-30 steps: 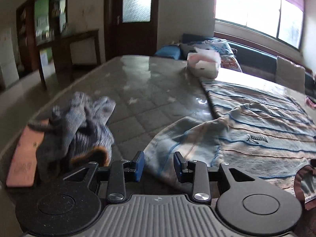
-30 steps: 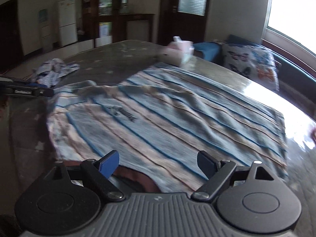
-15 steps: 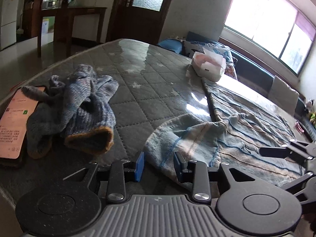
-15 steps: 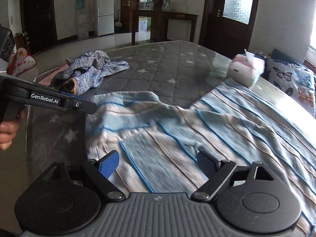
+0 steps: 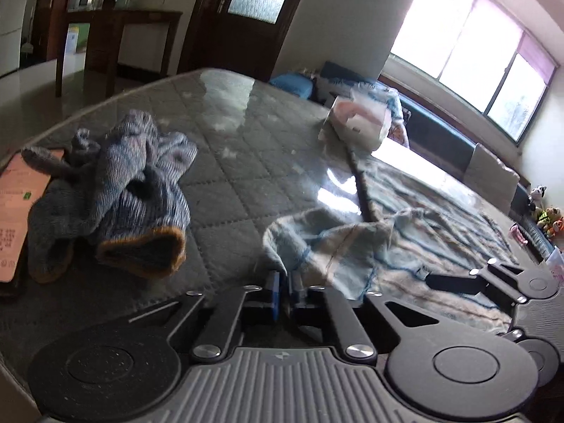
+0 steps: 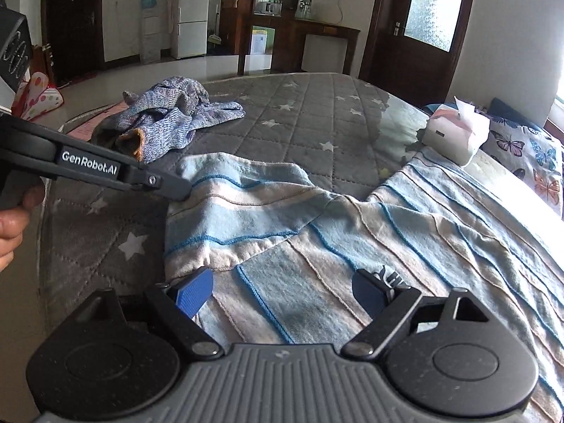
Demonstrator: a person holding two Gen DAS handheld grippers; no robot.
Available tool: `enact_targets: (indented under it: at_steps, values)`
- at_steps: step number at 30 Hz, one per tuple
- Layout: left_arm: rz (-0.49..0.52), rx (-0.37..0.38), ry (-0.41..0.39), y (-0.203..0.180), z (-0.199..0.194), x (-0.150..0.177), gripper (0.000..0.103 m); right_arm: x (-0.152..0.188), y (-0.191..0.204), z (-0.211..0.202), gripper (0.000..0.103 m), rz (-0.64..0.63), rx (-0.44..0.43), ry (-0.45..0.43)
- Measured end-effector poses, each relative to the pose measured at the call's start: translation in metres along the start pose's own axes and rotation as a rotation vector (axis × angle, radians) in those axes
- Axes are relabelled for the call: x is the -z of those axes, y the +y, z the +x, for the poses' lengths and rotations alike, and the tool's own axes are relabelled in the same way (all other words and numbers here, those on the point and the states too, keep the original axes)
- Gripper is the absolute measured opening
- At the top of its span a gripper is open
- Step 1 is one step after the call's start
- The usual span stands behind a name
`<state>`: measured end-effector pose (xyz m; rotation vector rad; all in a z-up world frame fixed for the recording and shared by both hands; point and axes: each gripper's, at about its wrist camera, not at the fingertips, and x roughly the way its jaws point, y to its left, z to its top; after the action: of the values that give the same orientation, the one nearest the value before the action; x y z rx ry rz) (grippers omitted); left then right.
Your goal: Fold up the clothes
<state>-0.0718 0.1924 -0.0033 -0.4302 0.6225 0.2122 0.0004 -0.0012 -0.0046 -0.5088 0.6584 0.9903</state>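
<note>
Left tongs [image 5: 284, 290] have just closed, pinching the striped shirt's [image 6: 352, 246] sleeve edge; right tongs [image 6: 282, 290] gape wide above it.

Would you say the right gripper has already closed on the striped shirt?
No, the right gripper hangs wide open above the striped shirt, its blue pads apart.

Left tool [image 5: 284, 290] just closed, right tool [image 6: 282, 290] agape.
</note>
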Motion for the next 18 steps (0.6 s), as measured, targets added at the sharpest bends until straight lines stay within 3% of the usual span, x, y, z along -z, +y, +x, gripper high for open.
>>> enact_targets:
  at_steps: [9,13,18]
  values:
    - [0.199,0.18,-0.1,-0.046,-0.015,-0.008,0.001,0.003,-0.018,-0.021,0.088,0.037,0.004,-0.011]
    - [0.302,0.285,-0.08,-0.07,-0.013,-0.003,0.001,0.014,-0.044,-0.047,0.088,0.072,0.068,-0.017]
    - [0.396,0.371,0.003,-0.096,0.003,0.008,0.001,0.029,-0.077,-0.073,0.088,0.141,0.141,-0.015]
